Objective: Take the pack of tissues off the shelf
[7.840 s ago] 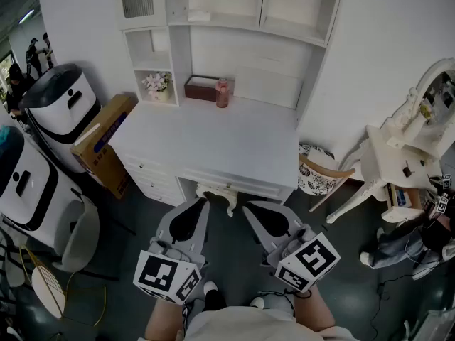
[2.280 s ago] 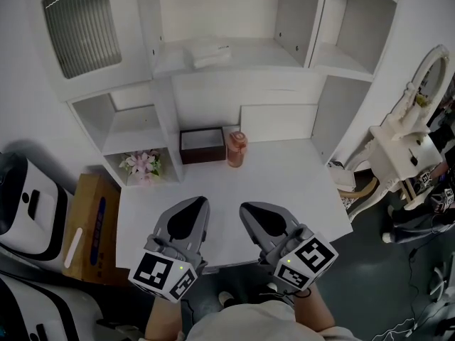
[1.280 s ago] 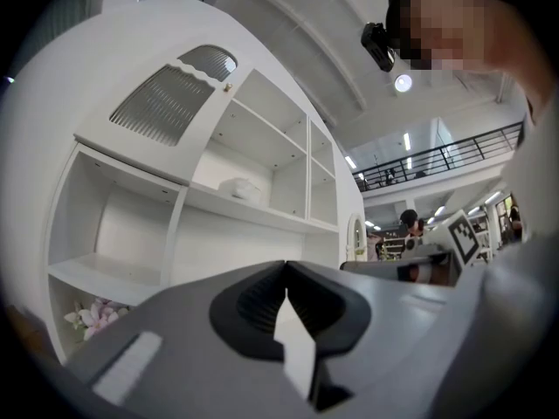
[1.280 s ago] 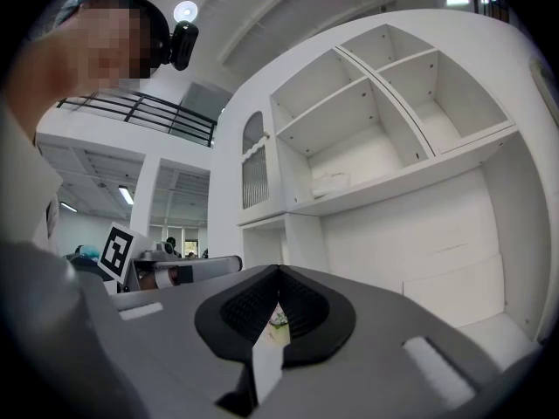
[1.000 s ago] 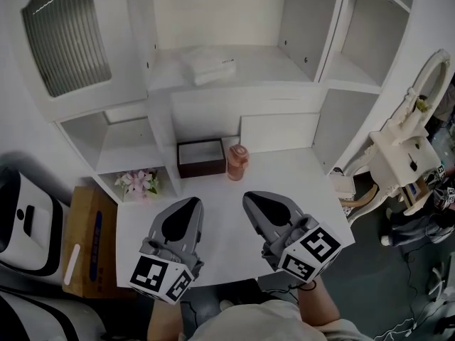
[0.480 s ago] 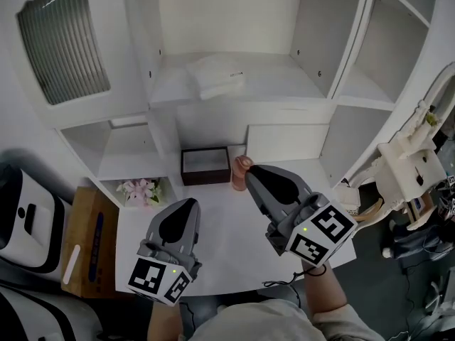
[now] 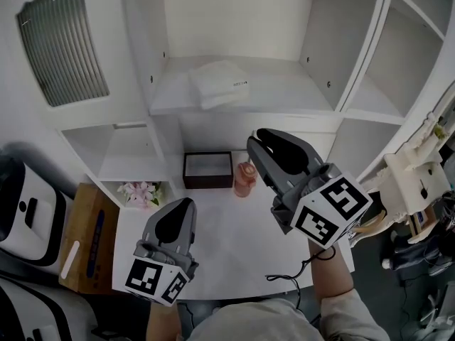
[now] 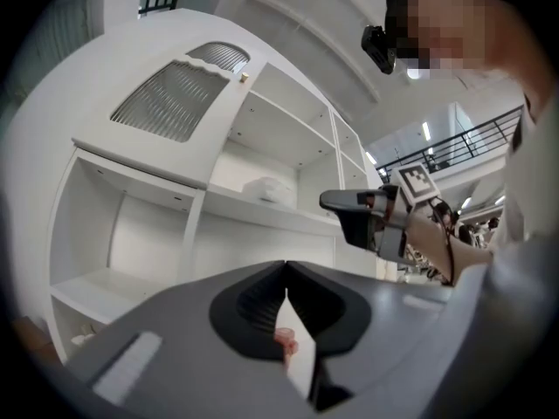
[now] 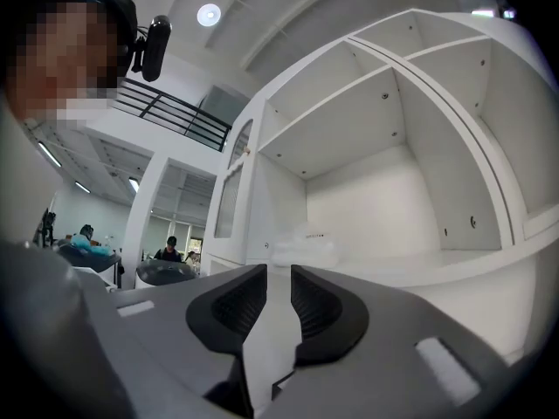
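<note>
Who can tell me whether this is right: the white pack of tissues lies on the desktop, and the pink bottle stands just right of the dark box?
Not quite. The pack of tissues lies on the shelf above the desktop, not on the desktop itself, as the head view shows. The pink bottle does stand just right of the dark box.

The head view looks steeply down on the counter point(image 7: 227, 226) and shelf point(image 7: 284, 94). Both gripper views face that shelf, roughly level: the right close, the left from lower.
</note>
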Available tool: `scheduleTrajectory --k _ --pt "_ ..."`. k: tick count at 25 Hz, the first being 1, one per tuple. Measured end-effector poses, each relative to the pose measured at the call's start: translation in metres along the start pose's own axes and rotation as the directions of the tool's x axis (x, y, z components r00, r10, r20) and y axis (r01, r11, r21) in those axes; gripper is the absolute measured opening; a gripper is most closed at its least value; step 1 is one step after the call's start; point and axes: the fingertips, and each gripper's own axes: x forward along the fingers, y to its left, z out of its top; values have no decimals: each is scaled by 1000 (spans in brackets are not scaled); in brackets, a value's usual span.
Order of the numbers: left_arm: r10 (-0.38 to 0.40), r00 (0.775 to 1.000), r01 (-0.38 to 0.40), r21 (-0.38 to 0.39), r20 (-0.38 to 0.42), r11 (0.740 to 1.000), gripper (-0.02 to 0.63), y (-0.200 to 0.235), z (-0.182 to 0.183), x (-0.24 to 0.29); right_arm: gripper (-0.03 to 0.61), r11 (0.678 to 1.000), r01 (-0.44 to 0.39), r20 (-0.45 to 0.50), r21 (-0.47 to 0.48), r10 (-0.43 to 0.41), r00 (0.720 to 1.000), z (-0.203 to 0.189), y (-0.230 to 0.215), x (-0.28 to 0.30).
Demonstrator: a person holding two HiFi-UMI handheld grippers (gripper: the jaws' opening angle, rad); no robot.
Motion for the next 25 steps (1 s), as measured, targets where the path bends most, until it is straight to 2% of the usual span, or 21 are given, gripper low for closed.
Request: scheduleTrajectory --k 10,25 --pt "42 999 -42 6 -7 999 2 8 0 7 124 999 9 -10 -30 -10 1000 18 -27 24" --pt "70 998 -70 5 -8 998 2 20 1 11 213 999 45 -59 -16 -46 997 28 -53 51"
